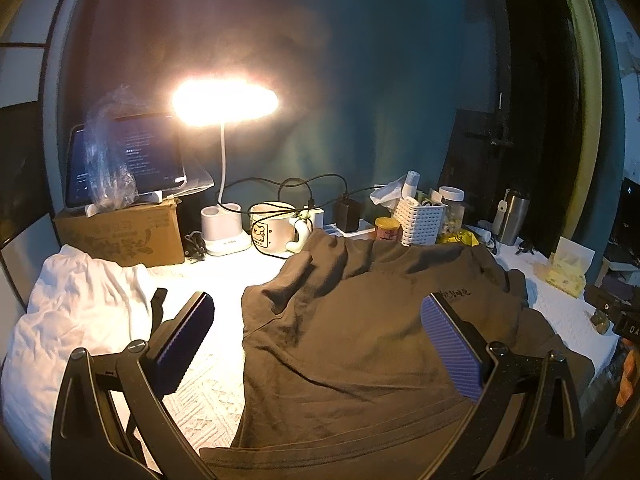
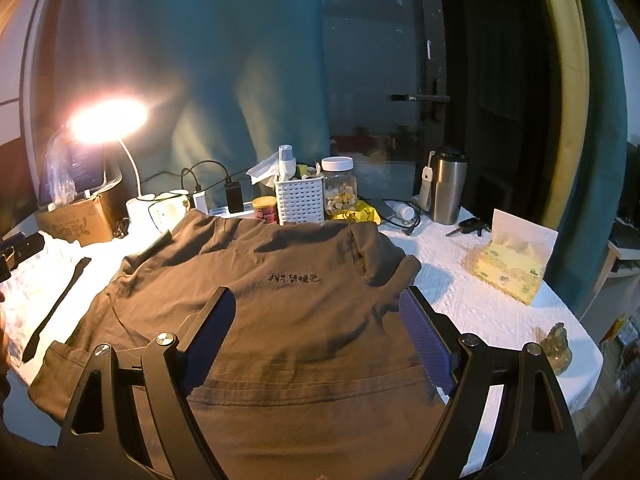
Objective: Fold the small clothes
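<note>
Brown T-shirt (image 1: 360, 320) lies spread on the white-clothed surface (image 1: 208, 380); the left gripper (image 1: 320, 344) hovers above it, jaws wide apart, empty. From the right wrist, small dark embroidered characters (image 2: 294, 278), too small to read, cross the shirt; the right gripper (image 2: 316, 332) gapes wide, holding nothing.

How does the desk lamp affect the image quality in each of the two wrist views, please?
Left wrist view: the desk lamp blows out, flaring over the wall; the brown shirt stays dim. Right wrist view: the lamp sits left, less glare, shirt print readable; fisheye bends both edges.
</note>
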`<action>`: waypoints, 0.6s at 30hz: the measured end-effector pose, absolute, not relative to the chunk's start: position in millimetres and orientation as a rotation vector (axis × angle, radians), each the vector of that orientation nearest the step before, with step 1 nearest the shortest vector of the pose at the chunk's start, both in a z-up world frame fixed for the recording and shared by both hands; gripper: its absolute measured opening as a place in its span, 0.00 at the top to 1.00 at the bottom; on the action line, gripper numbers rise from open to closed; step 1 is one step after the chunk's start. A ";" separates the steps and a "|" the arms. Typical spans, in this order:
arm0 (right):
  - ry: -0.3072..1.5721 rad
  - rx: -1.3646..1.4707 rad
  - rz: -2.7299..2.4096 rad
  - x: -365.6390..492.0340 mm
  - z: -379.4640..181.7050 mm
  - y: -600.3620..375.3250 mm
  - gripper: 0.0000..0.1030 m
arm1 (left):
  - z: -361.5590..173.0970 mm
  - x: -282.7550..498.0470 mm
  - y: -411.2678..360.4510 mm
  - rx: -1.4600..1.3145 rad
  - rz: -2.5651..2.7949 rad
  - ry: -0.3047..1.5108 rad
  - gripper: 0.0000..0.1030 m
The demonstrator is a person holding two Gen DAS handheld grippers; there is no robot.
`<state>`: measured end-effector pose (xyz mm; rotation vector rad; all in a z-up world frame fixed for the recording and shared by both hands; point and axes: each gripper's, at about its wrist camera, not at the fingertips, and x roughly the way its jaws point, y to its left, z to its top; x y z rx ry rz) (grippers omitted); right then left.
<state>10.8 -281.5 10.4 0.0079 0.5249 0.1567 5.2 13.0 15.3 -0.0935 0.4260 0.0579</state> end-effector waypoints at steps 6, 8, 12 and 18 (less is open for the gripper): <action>0.523 0.007 0.162 11.6 11.7 -281.9 0.16 | 15.6 4.3 15.3 -0.100 0.065 0.428 0.01; 0.522 0.005 0.164 11.4 10.7 -279.2 0.16 | 15.3 4.3 16.4 -0.103 0.064 0.427 0.01; 0.524 0.007 0.165 11.3 10.0 -279.1 0.16 | 14.7 3.1 17.6 -0.110 0.063 0.430 0.01; 0.526 0.007 0.164 12.4 9.4 -278.9 0.16 | 15.8 3.4 15.8 -0.120 0.054 0.429 0.01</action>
